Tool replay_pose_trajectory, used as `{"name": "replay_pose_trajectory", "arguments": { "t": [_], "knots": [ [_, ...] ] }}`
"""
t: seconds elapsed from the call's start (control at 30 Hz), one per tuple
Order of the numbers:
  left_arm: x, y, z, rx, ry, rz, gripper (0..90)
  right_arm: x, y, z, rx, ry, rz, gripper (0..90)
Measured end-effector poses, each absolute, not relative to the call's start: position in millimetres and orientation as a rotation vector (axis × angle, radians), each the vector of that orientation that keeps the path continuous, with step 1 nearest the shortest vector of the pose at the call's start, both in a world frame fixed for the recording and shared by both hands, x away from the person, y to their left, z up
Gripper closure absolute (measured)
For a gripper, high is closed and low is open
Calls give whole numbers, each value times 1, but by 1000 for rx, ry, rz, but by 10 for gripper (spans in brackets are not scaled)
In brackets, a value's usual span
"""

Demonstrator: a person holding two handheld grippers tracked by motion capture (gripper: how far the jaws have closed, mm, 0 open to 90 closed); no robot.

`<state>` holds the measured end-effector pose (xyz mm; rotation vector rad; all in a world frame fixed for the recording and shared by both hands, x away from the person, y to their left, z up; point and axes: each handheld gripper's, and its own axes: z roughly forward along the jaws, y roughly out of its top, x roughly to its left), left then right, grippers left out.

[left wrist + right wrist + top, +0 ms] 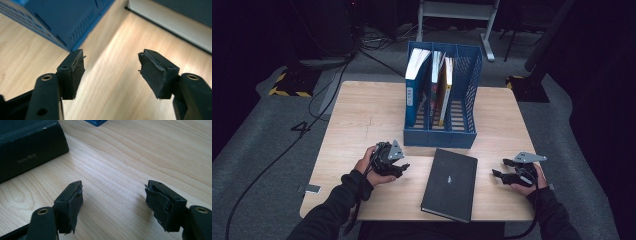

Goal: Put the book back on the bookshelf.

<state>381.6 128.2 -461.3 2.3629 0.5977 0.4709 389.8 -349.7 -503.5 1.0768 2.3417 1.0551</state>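
A black hardcover book lies flat on the wooden table, in front of a blue file rack that holds a few upright books. My left gripper sits low at the book's left, jaws open and empty, pointing toward it. In the left gripper view the open gripper faces the book's white page edge, with the rack's corner at upper left. My right gripper rests open and empty at the book's right. The right gripper view has the gripper near the book's spine.
The rack stands at the table's far middle, just behind the book. Bare wood lies to the left of the rack and along the right side. Cables and a desk frame sit on the grey floor beyond the table. A small tag marks the near left edge.
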Motion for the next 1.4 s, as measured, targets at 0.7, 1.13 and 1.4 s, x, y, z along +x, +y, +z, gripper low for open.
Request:
{"name": "replay_pose_trajectory", "arguments": {
  "t": [0.7,1.13,1.4],
  "knots": [
    [338,132,-489,2399,471,225,291,372,-321,-489,939,2409,1125,306],
    [347,113,-499,2400,394,128,224,345,-285,-465,853,2513,1278,275],
    [357,105,-498,2395,395,132,249,338,-275,-473,809,2642,1191,288]
  ]
}}
